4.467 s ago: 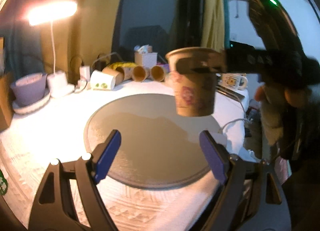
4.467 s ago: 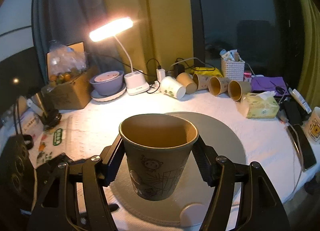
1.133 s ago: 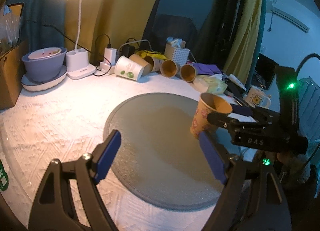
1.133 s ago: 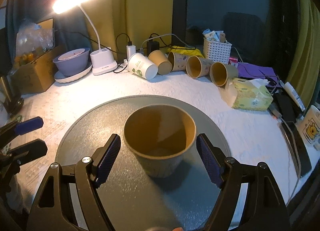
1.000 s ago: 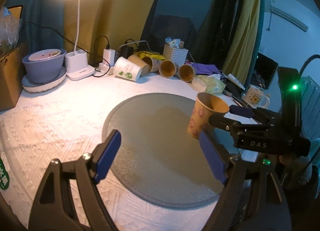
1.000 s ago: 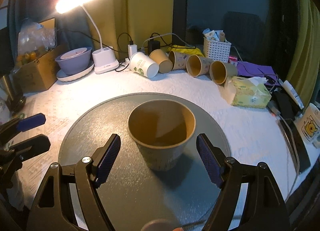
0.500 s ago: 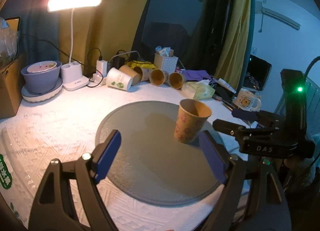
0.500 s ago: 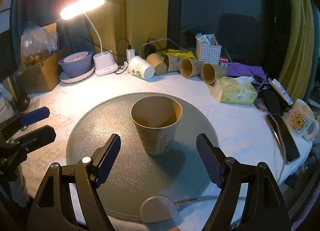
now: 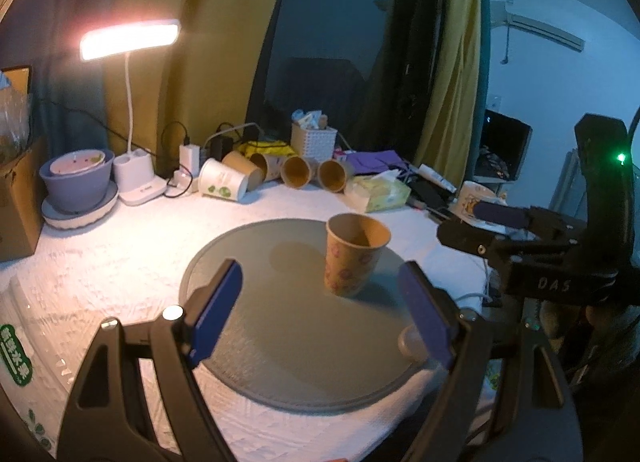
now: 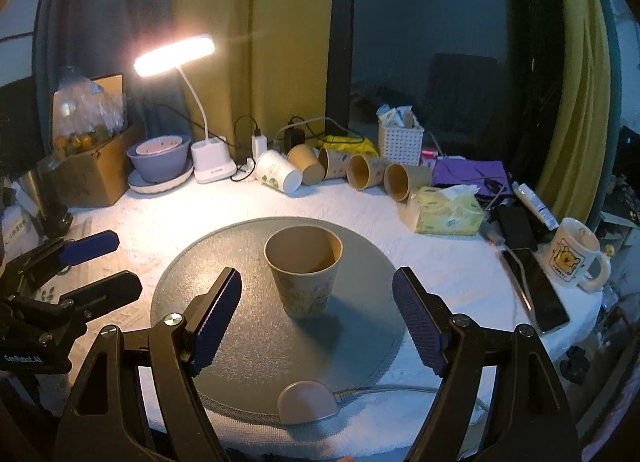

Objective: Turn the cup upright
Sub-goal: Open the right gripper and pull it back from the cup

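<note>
Standing mouth-up, the cup (image 10: 303, 273) rests near the centre of the round mat (image 10: 240, 350), so the flip looks done | right gripper (image 10: 316, 326) spread wide at the cup's 6 o'clock, holding nothing | left gripper (image 9: 320, 308) likewise spread, empty, clear of it.

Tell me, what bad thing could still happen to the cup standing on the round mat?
The cup stands upright on the mat, free of both tools. Two risks:
1. The right tool is open with the cup between its fingers; a careless sideways pull could knock the light paper cup over.
2. The left tool also points at the cup, so a forward nudge might tip it.
</note>
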`<act>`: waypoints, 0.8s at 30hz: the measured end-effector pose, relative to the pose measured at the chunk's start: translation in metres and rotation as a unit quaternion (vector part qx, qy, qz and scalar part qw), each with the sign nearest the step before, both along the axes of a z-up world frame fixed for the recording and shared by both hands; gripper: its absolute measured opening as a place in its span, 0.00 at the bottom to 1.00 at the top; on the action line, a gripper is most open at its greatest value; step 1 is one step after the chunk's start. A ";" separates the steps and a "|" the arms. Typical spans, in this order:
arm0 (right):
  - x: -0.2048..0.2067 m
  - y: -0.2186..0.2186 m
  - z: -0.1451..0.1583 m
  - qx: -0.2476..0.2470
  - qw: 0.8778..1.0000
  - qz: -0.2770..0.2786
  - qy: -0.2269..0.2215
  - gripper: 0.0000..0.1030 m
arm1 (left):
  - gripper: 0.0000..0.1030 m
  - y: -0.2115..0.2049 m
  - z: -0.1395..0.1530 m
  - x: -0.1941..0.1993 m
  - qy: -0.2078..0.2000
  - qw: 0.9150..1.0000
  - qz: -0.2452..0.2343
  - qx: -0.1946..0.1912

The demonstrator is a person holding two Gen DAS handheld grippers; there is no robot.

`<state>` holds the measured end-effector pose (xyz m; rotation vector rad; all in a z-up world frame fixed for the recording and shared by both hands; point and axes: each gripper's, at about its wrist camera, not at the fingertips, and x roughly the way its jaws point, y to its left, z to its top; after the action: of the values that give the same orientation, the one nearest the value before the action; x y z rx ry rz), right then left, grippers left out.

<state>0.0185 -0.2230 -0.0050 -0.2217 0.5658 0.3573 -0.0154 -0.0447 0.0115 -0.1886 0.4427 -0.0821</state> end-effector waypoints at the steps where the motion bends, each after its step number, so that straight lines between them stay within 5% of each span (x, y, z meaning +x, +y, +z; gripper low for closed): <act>1: -0.002 -0.001 0.002 0.001 1.000 0.000 -0.003 0.78 | 0.80 0.000 0.001 -0.001 -0.002 1.000 -0.001 0.001; 24: -0.044 -0.011 0.040 0.007 0.998 0.000 -0.054 0.78 | 0.80 -0.014 0.032 -0.026 -0.047 0.999 -0.010 0.017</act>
<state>-0.0258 -0.2337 0.0352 -0.2251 0.4561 0.3465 -0.0418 -0.0589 0.0430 -0.1469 0.3520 -0.1021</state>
